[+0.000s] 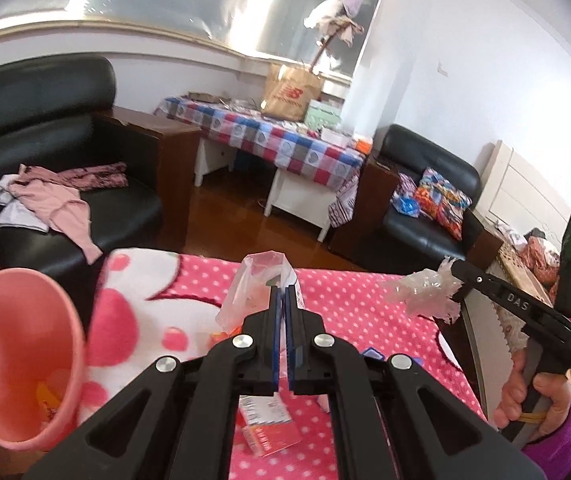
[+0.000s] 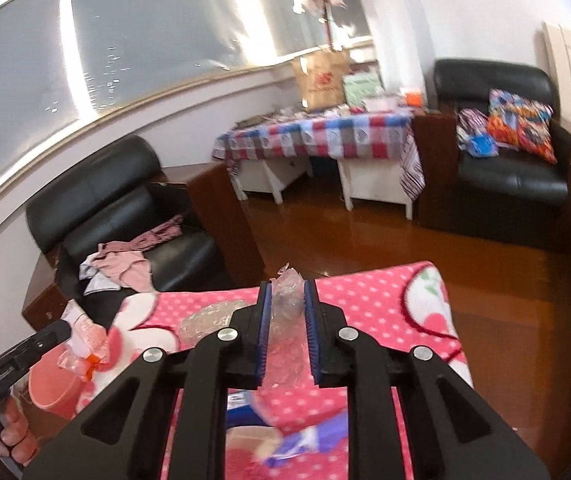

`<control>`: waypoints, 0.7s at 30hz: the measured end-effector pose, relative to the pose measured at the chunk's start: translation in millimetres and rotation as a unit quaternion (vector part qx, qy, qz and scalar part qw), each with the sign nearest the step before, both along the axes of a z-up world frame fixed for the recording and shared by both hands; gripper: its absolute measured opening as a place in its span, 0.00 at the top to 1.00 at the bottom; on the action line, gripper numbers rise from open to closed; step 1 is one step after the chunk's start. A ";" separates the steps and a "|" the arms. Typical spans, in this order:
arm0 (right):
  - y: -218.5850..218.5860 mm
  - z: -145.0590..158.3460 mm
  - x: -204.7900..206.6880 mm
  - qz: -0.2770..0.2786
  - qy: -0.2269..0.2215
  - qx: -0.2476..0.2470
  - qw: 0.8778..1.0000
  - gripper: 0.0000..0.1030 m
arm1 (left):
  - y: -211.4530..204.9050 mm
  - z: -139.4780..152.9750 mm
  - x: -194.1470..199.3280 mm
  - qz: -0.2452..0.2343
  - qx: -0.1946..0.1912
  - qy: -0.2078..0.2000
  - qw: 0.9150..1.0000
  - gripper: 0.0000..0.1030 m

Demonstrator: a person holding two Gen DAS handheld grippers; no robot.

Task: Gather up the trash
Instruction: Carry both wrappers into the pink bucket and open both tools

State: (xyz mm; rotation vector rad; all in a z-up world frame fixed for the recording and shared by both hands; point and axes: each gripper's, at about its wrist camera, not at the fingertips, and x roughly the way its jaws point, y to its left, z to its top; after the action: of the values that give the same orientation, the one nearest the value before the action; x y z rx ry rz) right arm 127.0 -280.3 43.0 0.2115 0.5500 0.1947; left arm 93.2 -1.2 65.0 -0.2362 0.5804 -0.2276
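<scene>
Both hand-held grippers carry trash above the bed.
The left hand-held gripper pinches a clear plastic bag; the right hand-held gripper clamps crumpled plastic wrap, which could slip before reaching the pink bin at left.

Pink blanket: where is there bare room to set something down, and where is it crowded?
Free: the dotted stretch of the pink blanket toward its far right corner, beside the wooden floor. Crowded: the near middle, with a red-and-white packet, blue wrappers and crinkled clear plastic, and the left edge by the pink bin.

place: home, bedroom-living room
evidence: black leather armchairs, clothes on one, checked-cloth surface, wood floor, pink blanket
</scene>
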 end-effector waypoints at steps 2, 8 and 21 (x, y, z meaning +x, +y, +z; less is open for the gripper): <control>17.2 6.1 -5.0 0.016 -0.008 -0.002 1.000 0.84 | 12.2 5.9 -11.3 0.013 0.003 -0.009 1.000 0.99; 83.8 14.7 -13.4 0.082 -0.018 -0.004 0.996 0.84 | 53.6 19.0 -41.3 0.056 0.010 -0.026 0.998 0.99; 238.6 9.6 -37.2 0.216 -0.020 -0.056 0.975 0.84 | 163.4 4.5 -87.4 0.159 -0.005 -0.016 0.987 0.99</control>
State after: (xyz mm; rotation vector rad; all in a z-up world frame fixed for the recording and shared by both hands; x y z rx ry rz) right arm 89.8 -41.7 52.6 -0.0249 0.5593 0.5881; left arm 5.8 162.2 69.5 -0.3302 0.5026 0.0740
